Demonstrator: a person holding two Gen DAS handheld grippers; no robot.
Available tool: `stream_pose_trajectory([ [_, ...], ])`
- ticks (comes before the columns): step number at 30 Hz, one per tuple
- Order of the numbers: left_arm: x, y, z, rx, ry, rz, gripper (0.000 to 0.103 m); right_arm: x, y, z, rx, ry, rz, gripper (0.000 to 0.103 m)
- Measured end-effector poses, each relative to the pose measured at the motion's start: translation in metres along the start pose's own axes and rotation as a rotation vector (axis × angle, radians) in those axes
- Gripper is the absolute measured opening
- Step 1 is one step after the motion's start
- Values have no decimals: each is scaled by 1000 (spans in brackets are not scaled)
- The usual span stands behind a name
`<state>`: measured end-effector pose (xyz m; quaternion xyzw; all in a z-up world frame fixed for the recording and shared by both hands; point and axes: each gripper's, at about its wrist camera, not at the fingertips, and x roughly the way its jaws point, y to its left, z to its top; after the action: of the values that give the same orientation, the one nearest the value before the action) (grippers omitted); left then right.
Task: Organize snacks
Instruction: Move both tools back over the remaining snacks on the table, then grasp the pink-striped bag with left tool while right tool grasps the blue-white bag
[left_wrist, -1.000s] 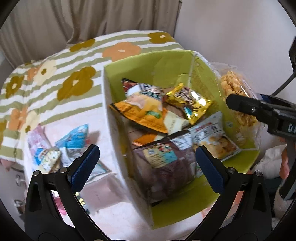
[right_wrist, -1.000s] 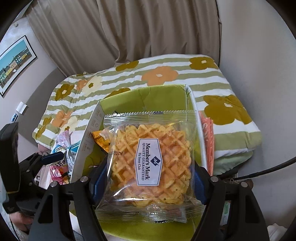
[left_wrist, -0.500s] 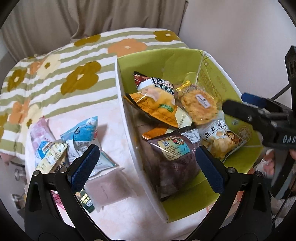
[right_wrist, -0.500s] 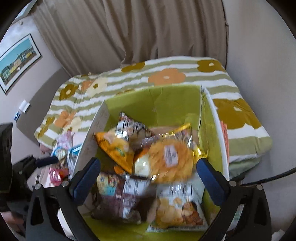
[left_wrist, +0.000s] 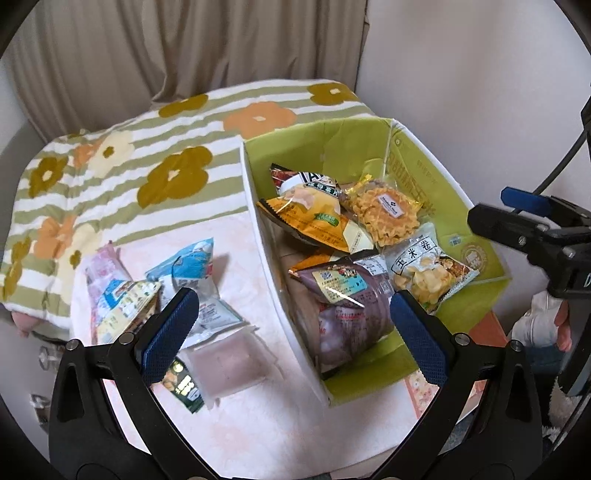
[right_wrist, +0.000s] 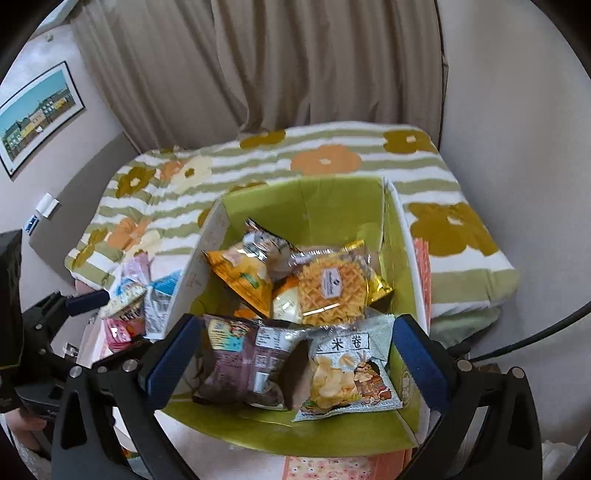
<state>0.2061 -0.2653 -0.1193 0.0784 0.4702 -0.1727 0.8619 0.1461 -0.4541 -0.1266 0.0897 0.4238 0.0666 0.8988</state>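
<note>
A green-lined cardboard box (left_wrist: 480, 254) (right_wrist: 332, 199) holds several snack packs. A clear-wrapped waffle (left_wrist: 388, 218) (right_wrist: 332, 288) lies on top of them, beside an orange chip bag (left_wrist: 317, 221) (right_wrist: 240, 277), a purple bag (left_wrist: 343, 306) (right_wrist: 240, 358) and a white chip bag (left_wrist: 424, 269) (right_wrist: 347, 369). More packs lie loose left of the box: a blue-white pack (left_wrist: 192, 266) and a pink pack (left_wrist: 103, 266). My left gripper (left_wrist: 288, 336) is open and empty over the box's left wall. My right gripper (right_wrist: 295, 354) is open and empty above the box.
The box stands on a pale pink cloth (left_wrist: 240, 424) in front of a flower-striped blanket (left_wrist: 147, 155) (right_wrist: 332, 158). Curtains and a wall stand behind. A flat pale sachet (left_wrist: 229, 362) and a small green pack (left_wrist: 184, 387) lie near my left fingers.
My right gripper opened and let go of the waffle pack, which now lies on the snacks in the box. Both grippers have pulled back a little.
</note>
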Motion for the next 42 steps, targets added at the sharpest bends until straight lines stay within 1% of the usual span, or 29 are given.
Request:
stream_pose_trajectory([
  [5, -23, 11, -20, -46, -13, 24, 102, -15, 16, -1, -40, -32, 42, 103],
  [9, -41, 27, -42, -76, -21, 88, 102, -23, 32, -2, -67, -70, 118, 103],
  [13, -54, 62, -64, -134, -23, 138, 102, -22, 61, -2, -106, -76, 177, 103],
  [15, -59, 82, -74, -157, -28, 148, 102, -20, 75, -2, -123, -72, 189, 103],
  [18, -59, 111, -87, -172, -11, 176, 102, -12, 99, -3, -147, -51, 195, 103],
  [20, -59, 131, -96, -173, -2, 176, 102, -2, 116, -3, -152, -37, 202, 103],
  [24, -48, 172, -111, -153, 26, 160, 102, 22, 149, -5, -129, -11, 172, 103],
  [27, -34, 203, -120, -143, 47, 103, 102, 48, 175, -6, -87, 23, 181, 103],
  [31, -11, 234, -125, -100, 65, 59, 102, 84, 202, -9, -22, 77, 188, 103],
  [36, 20, 254, -127, -24, 84, -16, 102, 118, 228, -17, 52, 113, 179, 103],
  [37, 30, 258, -129, 4, 98, -37, 102, 125, 232, -18, 62, 119, 171, 103],
  [40, 53, 262, -133, 46, 128, -94, 102, 143, 237, -21, 99, 122, 143, 103],
  [42, 67, 263, -135, 76, 131, -105, 102, 149, 239, -24, 112, 120, 132, 103],
])
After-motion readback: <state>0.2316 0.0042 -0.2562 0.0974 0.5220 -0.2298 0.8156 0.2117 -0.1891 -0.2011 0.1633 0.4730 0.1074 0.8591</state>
